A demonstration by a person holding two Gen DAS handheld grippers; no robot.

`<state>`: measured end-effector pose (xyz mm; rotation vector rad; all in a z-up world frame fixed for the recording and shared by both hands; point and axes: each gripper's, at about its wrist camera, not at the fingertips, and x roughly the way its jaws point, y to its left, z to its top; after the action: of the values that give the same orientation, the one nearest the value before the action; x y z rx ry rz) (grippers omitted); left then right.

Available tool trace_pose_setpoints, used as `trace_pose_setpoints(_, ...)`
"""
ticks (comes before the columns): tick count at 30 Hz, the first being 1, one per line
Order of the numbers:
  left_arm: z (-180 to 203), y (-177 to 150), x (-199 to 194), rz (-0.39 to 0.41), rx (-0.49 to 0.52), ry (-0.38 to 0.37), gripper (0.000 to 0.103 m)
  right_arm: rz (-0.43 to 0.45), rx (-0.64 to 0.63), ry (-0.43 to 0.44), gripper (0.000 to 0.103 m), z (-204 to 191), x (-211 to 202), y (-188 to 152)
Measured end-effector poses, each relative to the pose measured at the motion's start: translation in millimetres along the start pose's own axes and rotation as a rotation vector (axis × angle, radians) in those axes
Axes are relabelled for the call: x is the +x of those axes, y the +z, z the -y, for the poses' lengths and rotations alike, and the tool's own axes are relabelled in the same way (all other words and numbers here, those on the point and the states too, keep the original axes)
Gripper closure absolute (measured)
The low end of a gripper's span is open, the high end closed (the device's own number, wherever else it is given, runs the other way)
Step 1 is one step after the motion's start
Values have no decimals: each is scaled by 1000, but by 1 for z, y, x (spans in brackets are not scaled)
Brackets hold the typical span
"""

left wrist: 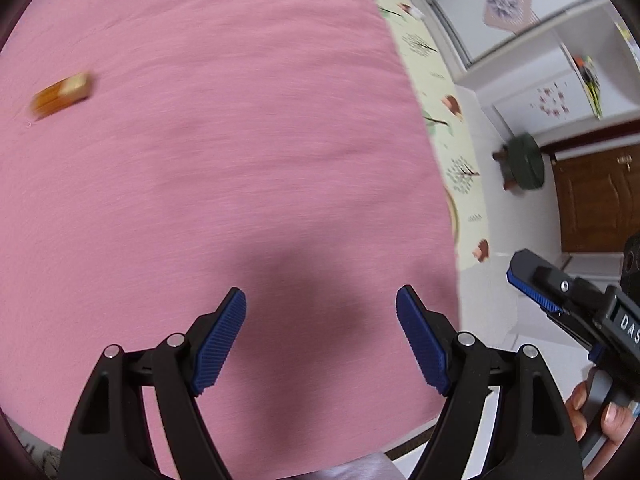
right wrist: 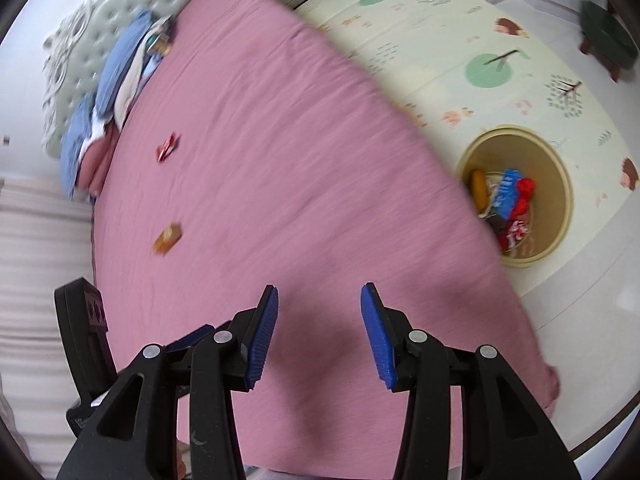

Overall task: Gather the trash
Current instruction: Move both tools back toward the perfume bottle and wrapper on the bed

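- Blue-padded left gripper [left wrist: 320,336] hanging over the near end of the pink bedsheet [left wrist: 240,140], jaws spread wide, gripping nothing.
- Right gripper [right wrist: 319,330] likewise gaping, carrying nothing, hovering just beside the left one.
- Two pieces of trash lying far out on the sheet, well apart: an orange-brown wrapper [right wrist: 167,239] nearer, a red wrapper [right wrist: 167,147] farther, toward the blue pillows [right wrist: 116,92].
- Step, as judged: between pickups, reaching out for the next piece.
- Next move is calling for a long reach to the orange-brown wrapper, pinching low against soft cloth.
- Yellow bin [right wrist: 520,196] standing on the patterned play mat [right wrist: 460,28] at the bed's right edge, already holding colourful scraps.
- Motion blur is softening details.
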<state>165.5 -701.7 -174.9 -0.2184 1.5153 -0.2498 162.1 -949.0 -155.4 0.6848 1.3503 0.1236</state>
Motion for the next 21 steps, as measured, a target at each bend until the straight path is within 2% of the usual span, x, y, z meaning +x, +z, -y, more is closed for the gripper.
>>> trace_pose_setpoints(5, -57, -9, -22, 27, -42, 2, 26, -25, -49, 3, 60, -50, 28, -25)
trace_pose_setpoints(12, -127, -14, -48, 52, -49, 23, 26, -23, -62, 27, 59, -107, 58, -54)
trace_pose_setpoints(21, -188, 4, -65, 84, -152, 26, 26, -53, -137, 31, 57, -165, 86, -48)
